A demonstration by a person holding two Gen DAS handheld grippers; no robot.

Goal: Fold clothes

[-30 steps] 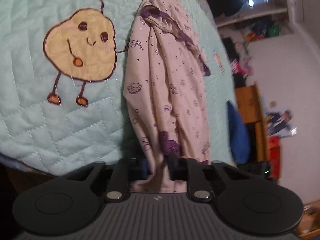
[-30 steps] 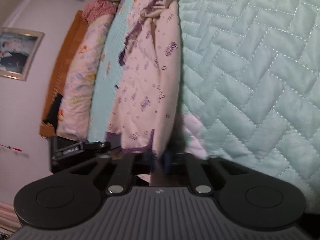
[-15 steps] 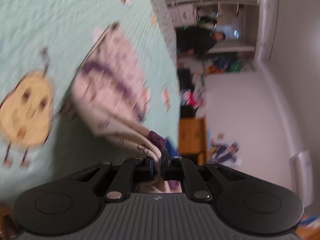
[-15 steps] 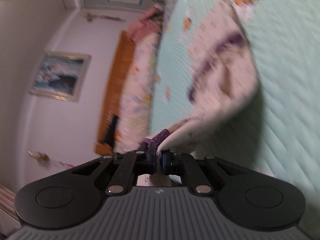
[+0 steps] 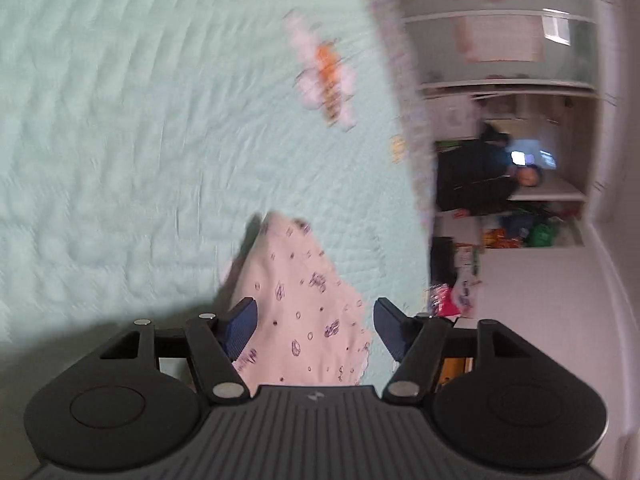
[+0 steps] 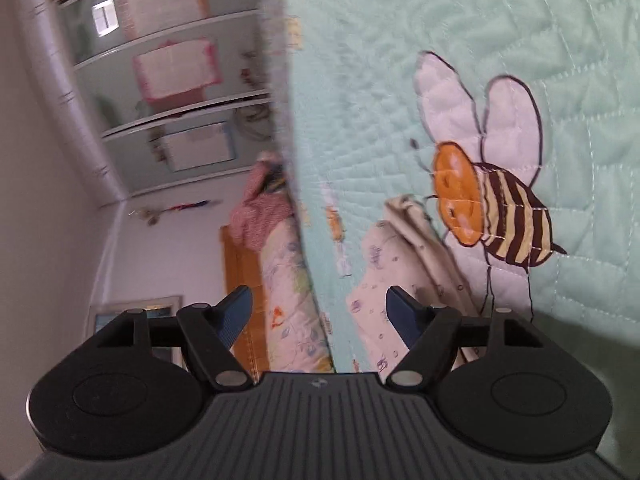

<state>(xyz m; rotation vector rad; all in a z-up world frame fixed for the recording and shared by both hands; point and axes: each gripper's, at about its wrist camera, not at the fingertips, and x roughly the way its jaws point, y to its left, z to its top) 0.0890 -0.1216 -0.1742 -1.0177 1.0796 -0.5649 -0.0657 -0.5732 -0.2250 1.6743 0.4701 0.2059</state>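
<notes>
Both hand-held grippers, left (image 5: 314, 322) and right (image 6: 318, 312), are opening, pads clear of cloth. I see the pink printed garment (image 5: 304, 308) lying on the mint quilt (image 5: 120, 140), its folded edge just beside the embroidered bee (image 6: 492, 220).

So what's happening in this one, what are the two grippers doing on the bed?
A person is folding a pale printed garment on a mint quilt. Both grippers are letting go: the left gripper has its jaws opening, with the cloth lying loose between them, touched by neither pad. The right gripper is opening too, its jaws apart, with the folded garment lying beside its right finger next to the bee patch. The garment lies on the quilt.
</notes>
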